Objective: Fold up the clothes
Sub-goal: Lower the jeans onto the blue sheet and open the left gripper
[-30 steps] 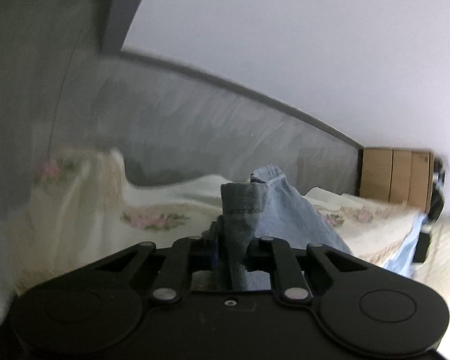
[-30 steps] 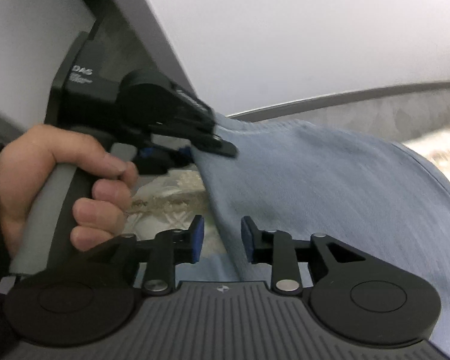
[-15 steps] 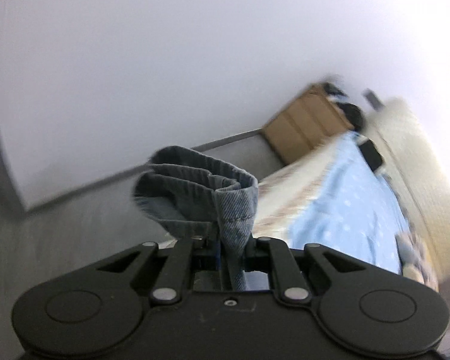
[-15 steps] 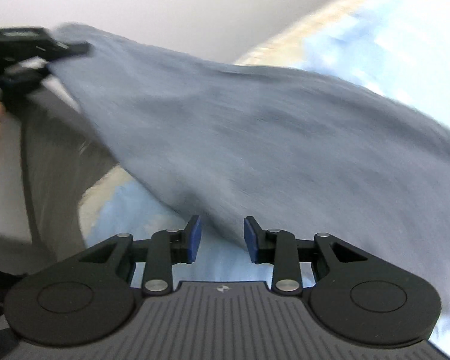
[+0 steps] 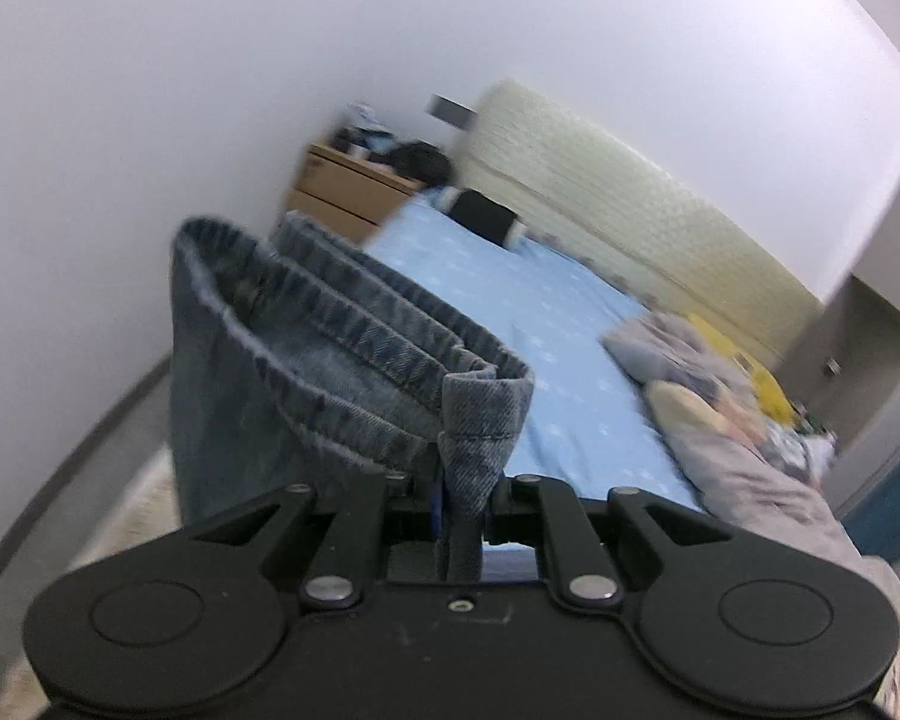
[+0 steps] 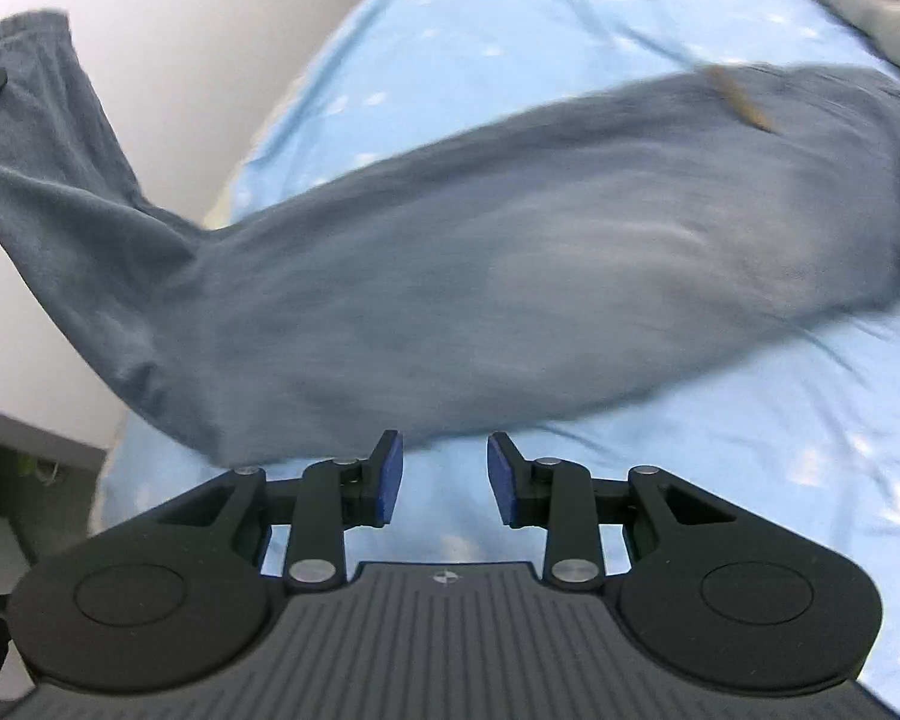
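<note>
My left tongs [image 5: 465,498] are clamped on a thick fold of blue denim, the hem end of a pair of jeans [image 5: 330,360]. The cloth is a heavy twill with ribbed double stitching along its rolled edges; several layers bunch into a curved, open tube shape just above the black plastic fingers. One narrow folded strip runs straight down between them.

My right tongs [image 6: 441,474] stand apart with nothing between the blue rubber pads [image 6: 390,480], only bedsheet showing through the gap. Beyond them the jeans [image 6: 510,252] stretch in a long, soft-edged, blurred band across the bed, rising toward the upper left, where the end hangs lifted against a white wall [image 6: 168,48]. A small tan patch sits near the far right end of the denim.

The bed is covered by a pale blue sheet [image 6: 720,450] with tiny white specks, smooth apart from a few creases. From the left view a cream quilted headboard [image 5: 630,192] with a bumpy padded surface runs along it. A loose heap of mixed clothes [image 5: 708,384], grey, yellow and pale, lies on the sheet's right side. A light wooden cabinet [image 5: 342,186] stands in the corner with dark, blurred objects on top that I cannot make out.
</note>
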The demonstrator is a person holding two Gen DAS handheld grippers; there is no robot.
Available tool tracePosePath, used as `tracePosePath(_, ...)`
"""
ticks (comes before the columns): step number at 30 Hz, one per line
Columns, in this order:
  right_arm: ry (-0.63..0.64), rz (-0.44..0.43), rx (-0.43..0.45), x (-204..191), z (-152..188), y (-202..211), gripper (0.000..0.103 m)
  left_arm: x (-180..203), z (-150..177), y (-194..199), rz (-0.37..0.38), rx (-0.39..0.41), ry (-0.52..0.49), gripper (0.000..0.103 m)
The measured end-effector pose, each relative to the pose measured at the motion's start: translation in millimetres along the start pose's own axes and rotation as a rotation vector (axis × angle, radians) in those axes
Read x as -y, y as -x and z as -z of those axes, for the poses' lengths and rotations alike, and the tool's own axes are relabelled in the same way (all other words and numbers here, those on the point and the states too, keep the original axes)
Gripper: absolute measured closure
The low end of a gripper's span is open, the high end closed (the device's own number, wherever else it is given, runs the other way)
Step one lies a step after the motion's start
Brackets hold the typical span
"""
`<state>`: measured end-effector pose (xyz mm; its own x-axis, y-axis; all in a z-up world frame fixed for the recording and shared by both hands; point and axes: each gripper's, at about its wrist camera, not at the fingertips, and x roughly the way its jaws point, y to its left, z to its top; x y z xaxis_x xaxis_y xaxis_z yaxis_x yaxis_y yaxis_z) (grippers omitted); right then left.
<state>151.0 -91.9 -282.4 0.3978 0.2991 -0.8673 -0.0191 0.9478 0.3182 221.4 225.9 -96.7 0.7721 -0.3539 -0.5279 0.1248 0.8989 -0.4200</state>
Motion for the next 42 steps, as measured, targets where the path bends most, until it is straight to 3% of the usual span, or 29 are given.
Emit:
tracePosePath(7, -0.13, 0.1, -0.011, 99.9, 40.3, 41.0, 0.07, 88.3, 68.2, -99.1, 0.049, -0.137, -0.041, 0.093)
tracePosePath(13, -0.184, 0.161, -0.071, 151.4, 74.9, 51.1, 0.07, 119.8, 154.3, -172.8, -0.017, -0.329, -0.078, 0.093)
tracePosePath(18, -0.219, 0.181, -0.068, 170.7, 85.5, 63.3, 0.07, 122.2, 184.4, -199.6, -0.1, -0.411, -0.05, 0.092)
tracePosePath(21, -0.232, 0.179, -0.062, 173.6, 87.6, 66.5, 0.07, 124.0, 182.8, -209.9, -0.117, -0.448, -0.058, 0.091)
tracePosePath(23, -0.226, 0.169, -0.061, 170.8, 86.2, 64.6, 0.07, 121.4, 182.3, -199.0, -0.127, -0.477, -0.065, 0.083)
tracePosePath(25, -0.214, 0.151, -0.061, 166.3, 83.0, 61.6, 0.069, 122.4, 178.2, -194.3, -0.116, -0.511, -0.065, 0.065)
tracePosePath(28, -0.187, 0.12, -0.057, 155.7, 73.1, 58.0, 0.069, 126.1, 170.7, -184.5, -0.119, -0.557, -0.07, 0.046)
tracePosePath(31, -0.148, 0.084, -0.044, 140.7, 54.8, 51.9, 0.069, 120.4, 156.9, -161.0, -0.093, -0.576, 0.012, 0.044)
tracePosePath(35, -0.08, 0.046, 0.0, 109.6, 22.2, 44.4, 0.069, 93.4, 132.9, -119.7, -0.085, -0.522, 0.049, 0.039)
tracePosePath(42, 0.071, 0.015, 0.081, 33.2, -42.1, 19.9, 0.069, -16.0, 102.1, -106.4, -0.286, -0.517, 0.124, 0.039)
